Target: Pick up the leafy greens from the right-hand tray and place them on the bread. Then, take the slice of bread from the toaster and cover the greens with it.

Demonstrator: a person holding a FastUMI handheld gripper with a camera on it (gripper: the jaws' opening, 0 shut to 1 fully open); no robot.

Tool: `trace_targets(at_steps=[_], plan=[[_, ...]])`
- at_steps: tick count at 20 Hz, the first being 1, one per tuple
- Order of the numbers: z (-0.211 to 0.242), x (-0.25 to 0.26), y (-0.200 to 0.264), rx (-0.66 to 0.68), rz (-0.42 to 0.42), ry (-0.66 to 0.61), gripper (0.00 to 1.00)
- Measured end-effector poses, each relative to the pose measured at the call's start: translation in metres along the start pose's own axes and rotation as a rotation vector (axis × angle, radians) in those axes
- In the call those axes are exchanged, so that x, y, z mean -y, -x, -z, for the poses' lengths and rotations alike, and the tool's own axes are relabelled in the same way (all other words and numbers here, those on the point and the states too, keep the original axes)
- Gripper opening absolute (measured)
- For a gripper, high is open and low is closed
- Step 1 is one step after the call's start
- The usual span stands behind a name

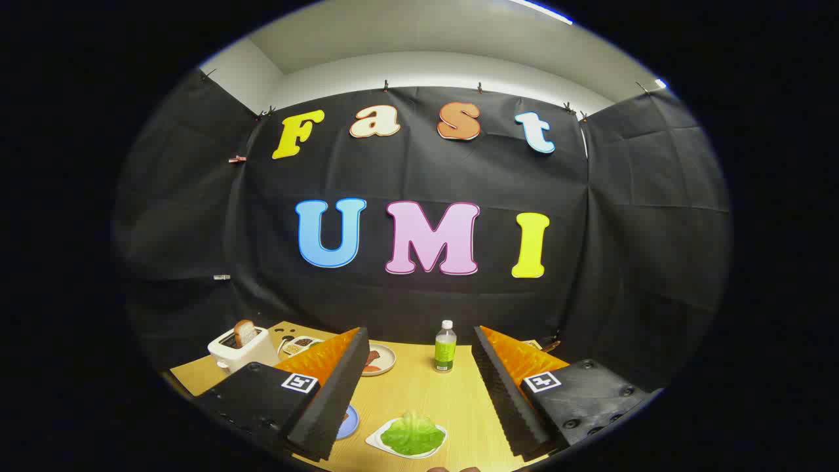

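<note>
here the table (419,393) runs pale and wooden from the dark cloth wall toward the camera, with its near edge and both sides cut off behind the gripper (419,344). the gripper's two fingers stand wide apart, holding nothing, raised above the tabletop. at the far left corner sits the toaster (239,351), white, with a slice of bread (244,332) poking up from its slot; its lower right part is covered by the left finger. between the fingers, close in below them, lies the tray (377,440), a white dish, with the greens (413,434) on it, a bright leafy heap resting flat. beyond the fingers, near the wall, a bottle (445,346) stands upright with a white cap and a green label. left of it a round plate (387,357) carries something reddish, half hidden by the left finger, too small to make out. a blue plate (349,421) peeks from behind that same finger, mostly covered. a small dish (300,343) right of the toaster holds brownish bits, unclear. something small by the right finger's tip is too hidden to tell.
</note>
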State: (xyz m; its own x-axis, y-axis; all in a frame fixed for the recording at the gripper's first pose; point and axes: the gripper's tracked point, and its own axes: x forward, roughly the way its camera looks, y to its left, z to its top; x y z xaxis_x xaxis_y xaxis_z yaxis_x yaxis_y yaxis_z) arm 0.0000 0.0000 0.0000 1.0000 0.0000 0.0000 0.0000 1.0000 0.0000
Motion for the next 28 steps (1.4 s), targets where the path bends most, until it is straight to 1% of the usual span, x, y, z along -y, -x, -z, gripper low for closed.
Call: trace_targets(at_steps=[3,6,10,17,21,28], plan=[[-0.002,0.001,-0.004,0.006,0.001,-0.013,0.98],[0.003,-0.006,-0.006,-0.012,-0.019,-0.03,0.98],[0.011,-0.005,-0.008,-0.026,-0.014,-0.014,0.98],[0.022,-0.007,-0.016,-0.052,-0.028,-0.012,0.98],[0.052,-0.008,-0.022,-0.119,-0.047,-0.001,0.98],[0.134,-0.012,-0.038,-0.291,-0.105,0.053,0.98]])
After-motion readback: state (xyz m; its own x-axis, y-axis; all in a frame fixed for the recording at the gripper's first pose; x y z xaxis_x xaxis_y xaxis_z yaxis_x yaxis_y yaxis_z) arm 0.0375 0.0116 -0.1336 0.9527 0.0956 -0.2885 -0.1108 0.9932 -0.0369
